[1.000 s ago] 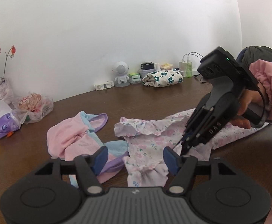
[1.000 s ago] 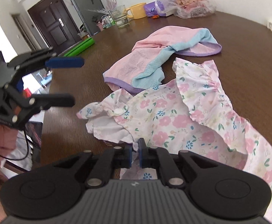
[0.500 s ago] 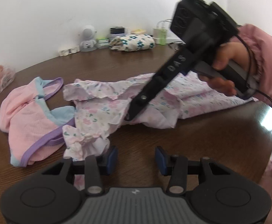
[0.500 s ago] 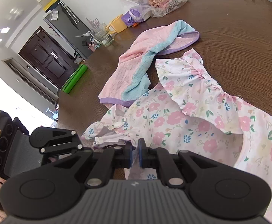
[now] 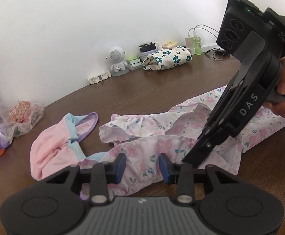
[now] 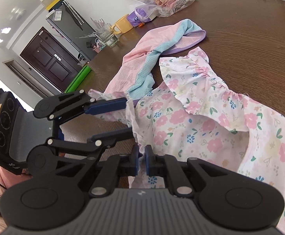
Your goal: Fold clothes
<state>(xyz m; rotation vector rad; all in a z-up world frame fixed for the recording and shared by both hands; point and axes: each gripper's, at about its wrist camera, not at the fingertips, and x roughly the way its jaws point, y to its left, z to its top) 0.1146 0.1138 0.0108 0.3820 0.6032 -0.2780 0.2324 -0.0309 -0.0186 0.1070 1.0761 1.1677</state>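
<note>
The floral dress (image 6: 201,121) lies crumpled on the tabletop (image 5: 162,90); our right tongs (image 6: 141,162) pinch its edge to anchor it, while our left tongs (image 5: 142,165), just narrowing, straddle fabric unclamped.

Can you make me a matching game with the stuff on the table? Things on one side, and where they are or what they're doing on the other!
Things:
1. white floral dress
2. pink and blue mesh garment
3. yellow mug
4. small white robot figure

Places or states:
A. standing by the white wall
B. pinched in the right gripper
C. beside the clear glass
D. lying crumpled, no gripper on it

Pairs: 1-B, 2-D, 3-C, 4-A
</note>
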